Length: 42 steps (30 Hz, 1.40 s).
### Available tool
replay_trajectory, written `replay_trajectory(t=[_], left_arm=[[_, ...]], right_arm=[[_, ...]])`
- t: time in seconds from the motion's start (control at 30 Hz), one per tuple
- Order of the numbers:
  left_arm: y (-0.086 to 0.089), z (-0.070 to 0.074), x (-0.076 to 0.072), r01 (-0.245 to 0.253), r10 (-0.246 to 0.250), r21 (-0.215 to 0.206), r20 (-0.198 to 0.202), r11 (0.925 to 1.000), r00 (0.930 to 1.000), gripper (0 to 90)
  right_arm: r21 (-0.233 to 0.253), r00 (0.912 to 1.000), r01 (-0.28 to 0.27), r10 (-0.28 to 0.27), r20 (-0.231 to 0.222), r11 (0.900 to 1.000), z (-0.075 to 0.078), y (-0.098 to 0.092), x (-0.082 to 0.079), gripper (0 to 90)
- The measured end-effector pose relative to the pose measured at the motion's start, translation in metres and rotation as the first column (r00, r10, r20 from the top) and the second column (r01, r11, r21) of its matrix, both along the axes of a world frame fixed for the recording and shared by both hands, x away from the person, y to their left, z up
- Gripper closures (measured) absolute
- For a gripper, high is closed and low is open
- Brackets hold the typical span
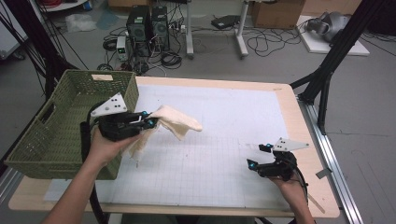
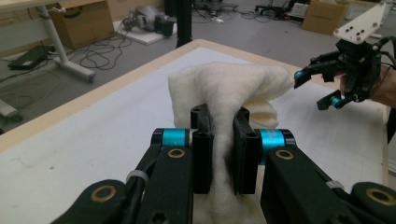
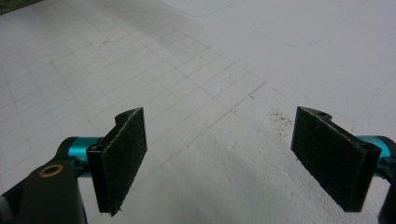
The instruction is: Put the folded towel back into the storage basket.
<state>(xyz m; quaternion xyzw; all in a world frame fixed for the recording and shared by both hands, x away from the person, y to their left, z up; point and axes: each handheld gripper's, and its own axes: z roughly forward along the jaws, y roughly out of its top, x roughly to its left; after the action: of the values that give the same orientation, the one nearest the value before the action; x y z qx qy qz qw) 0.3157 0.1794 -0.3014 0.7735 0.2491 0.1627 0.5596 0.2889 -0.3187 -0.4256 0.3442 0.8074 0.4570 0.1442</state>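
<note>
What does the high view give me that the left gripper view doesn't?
High view alone: the green basket at the table's left edge, beside the left tool, and the hand holding that tool.

Left gripper view alone: the jaws shut tight on the cream cloth, fabric bunched between them.

Both: the cloth lifted off the white mat, and the right tool open, apart from the cloth.

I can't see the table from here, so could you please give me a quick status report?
Left hand-held gripper shut on cloth, lifted beside the basket. Right hand-held gripper open, low over the mat. Nothing between cloth and basket.
</note>
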Motion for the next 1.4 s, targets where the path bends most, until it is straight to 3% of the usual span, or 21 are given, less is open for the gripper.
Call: replay_trajectory(t=[0.4,0.7,1.1,1.4], left_arm=[[0.038,0.022,0.002,-0.108,0.108,-0.014,0.025,0.994,0.9938,80.5],[0.069,0.033,0.0,-0.202,0.203,-0.035,0.039,0.9788,0.9784,80.5],[0.111,0.032,-0.004,-0.325,0.328,-0.062,0.036,0.9435,0.944,80.4],[0.137,0.022,-0.01,-0.425,0.427,-0.052,0.029,0.9035,0.9037,80.3]], right_arm=[[-0.006,1.0,-0.004,0.004,0.001,1.0,-0.001,0.001,0.001,17.7],[-0.015,1.0,-0.007,0.007,-0.005,1.0,-0.002,0.002,0.002,17.6],[-0.024,0.9998,-0.015,0.015,-0.009,1.0,-0.003,0.004,0.004,17.6],[-0.032,0.9996,-0.022,0.021,-0.02,0.999,-0.005,0.007,0.005,17.6]])
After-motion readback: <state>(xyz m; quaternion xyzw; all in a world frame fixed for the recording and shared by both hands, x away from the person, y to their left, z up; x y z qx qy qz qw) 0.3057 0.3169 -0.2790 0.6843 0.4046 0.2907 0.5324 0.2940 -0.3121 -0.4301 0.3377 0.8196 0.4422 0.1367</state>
